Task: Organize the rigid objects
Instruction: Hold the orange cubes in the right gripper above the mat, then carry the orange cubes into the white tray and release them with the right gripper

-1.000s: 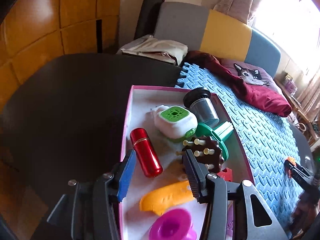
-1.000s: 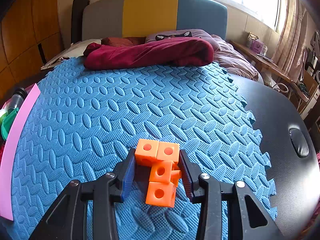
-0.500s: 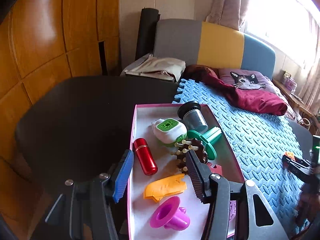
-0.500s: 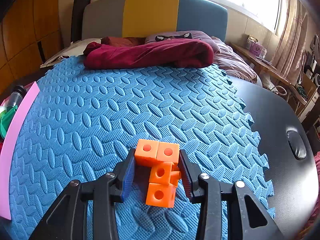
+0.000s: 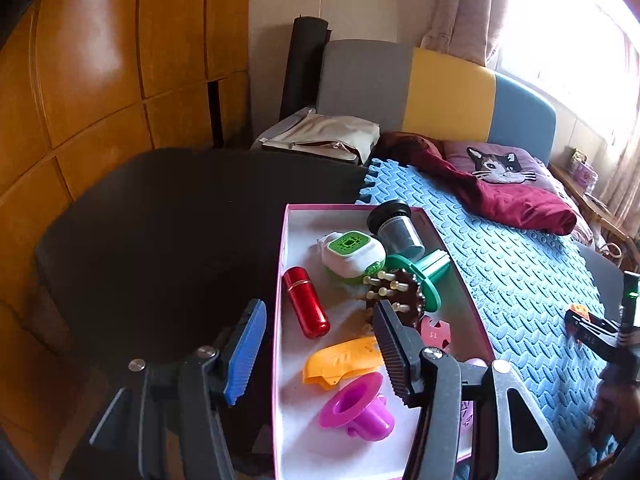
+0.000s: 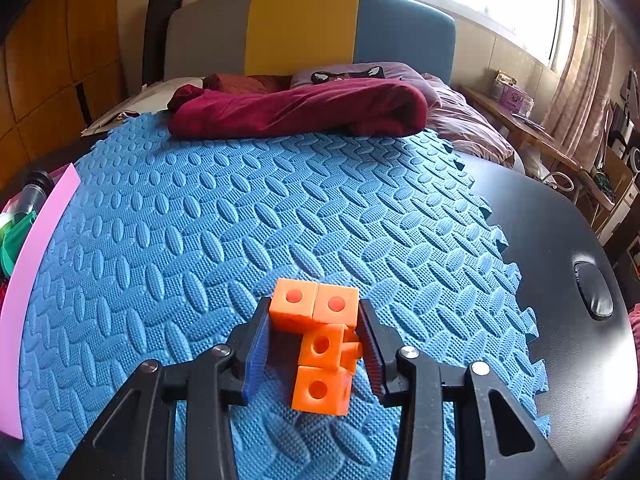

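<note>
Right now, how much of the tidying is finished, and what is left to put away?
Mostly done: the pink-rimmed box already holds the red metal cylinder, an orange plastic piece, a magenta funnel-shaped cup and more. The right gripper grips the orange cube cluster on the blue foam mat, not yet boxed. The left gripper is opening, empty.

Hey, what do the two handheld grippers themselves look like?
Both match: the left gripper and right gripper have black plastic scissor-like frames with silver screws. On each, one of the jaws carries a ribbed blue pad, the other a ribbed black pad.
</note>
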`<action>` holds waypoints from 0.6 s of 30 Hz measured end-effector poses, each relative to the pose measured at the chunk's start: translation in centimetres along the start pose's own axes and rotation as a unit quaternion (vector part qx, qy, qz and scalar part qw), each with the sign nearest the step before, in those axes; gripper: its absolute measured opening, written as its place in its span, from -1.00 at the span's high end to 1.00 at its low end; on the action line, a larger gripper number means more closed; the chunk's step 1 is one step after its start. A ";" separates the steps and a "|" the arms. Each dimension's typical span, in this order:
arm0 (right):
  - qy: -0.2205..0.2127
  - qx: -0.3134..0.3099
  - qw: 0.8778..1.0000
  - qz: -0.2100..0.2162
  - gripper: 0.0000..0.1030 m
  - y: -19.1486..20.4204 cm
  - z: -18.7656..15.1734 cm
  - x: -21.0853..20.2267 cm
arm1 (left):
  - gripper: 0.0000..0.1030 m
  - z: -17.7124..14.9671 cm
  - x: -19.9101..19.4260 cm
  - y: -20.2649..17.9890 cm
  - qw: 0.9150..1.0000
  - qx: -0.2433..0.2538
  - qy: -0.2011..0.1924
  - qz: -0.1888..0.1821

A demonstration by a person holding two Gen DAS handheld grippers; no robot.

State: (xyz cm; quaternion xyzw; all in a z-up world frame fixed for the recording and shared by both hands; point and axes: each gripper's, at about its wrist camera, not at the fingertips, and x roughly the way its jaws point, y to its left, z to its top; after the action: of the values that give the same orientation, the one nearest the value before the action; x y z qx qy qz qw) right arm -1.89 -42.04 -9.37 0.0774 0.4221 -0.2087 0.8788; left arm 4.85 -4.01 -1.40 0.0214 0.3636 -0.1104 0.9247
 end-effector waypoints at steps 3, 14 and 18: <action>-0.001 -0.017 1.000 0.004 0.20 0.8 -0.1 -0.4 | -0.16 -0.2 -0.1 0.4 1.000 -0.003 0.000 0.005; -0.032 -0.052 0.990 0.128 0.20 7.3 0.9 -4.8 | -0.19 -0.5 -0.3 2.3 0.999 -0.024 -0.005 0.021; -0.050 -0.099 0.973 0.200 0.20 12.2 1.7 -7.6 | -0.20 -0.6 -0.4 3.4 0.999 -0.036 -0.005 0.029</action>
State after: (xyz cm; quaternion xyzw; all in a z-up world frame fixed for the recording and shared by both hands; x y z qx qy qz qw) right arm 0.30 -29.28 -2.91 0.0622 0.3716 0.0108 0.9262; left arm 4.94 -0.54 -1.71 -0.0017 0.3617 -0.0703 0.9296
